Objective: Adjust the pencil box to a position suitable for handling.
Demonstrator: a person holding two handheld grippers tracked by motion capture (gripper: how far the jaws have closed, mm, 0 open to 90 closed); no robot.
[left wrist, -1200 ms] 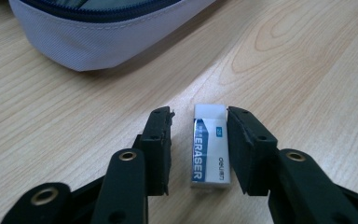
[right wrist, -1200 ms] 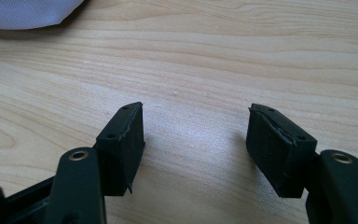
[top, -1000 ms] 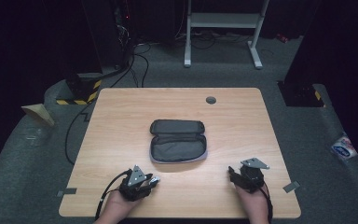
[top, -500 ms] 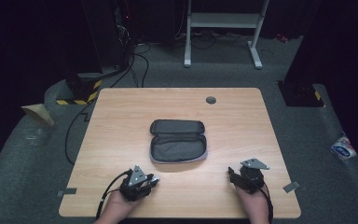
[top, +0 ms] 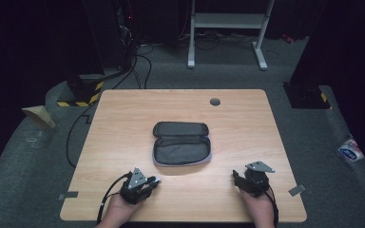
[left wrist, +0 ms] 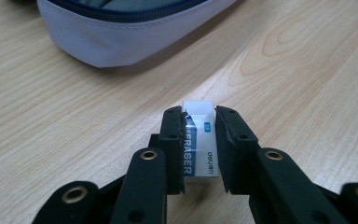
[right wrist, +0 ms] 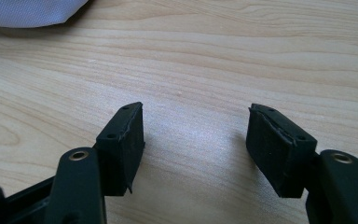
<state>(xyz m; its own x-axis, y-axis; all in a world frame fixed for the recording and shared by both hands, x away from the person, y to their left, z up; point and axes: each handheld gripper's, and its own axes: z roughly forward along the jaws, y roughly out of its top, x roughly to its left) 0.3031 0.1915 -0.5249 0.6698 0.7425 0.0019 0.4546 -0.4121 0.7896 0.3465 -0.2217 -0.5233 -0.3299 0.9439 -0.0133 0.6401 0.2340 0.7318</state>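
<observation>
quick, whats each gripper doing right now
Left gripper: shut on the eraser, near the pencil case.
Right gripper: open, nothing between its jaws, above the table.

Open pencil case blocks table centre; bare wood all round.

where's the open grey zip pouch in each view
High view: open grey zip pouch at table centre, ahead of both grippers.
Left gripper view: its pale rounded edge at top left, beyond the white eraser.
Right gripper view: a pale corner at top left.
Shared landmark: the light wooden table.
</observation>
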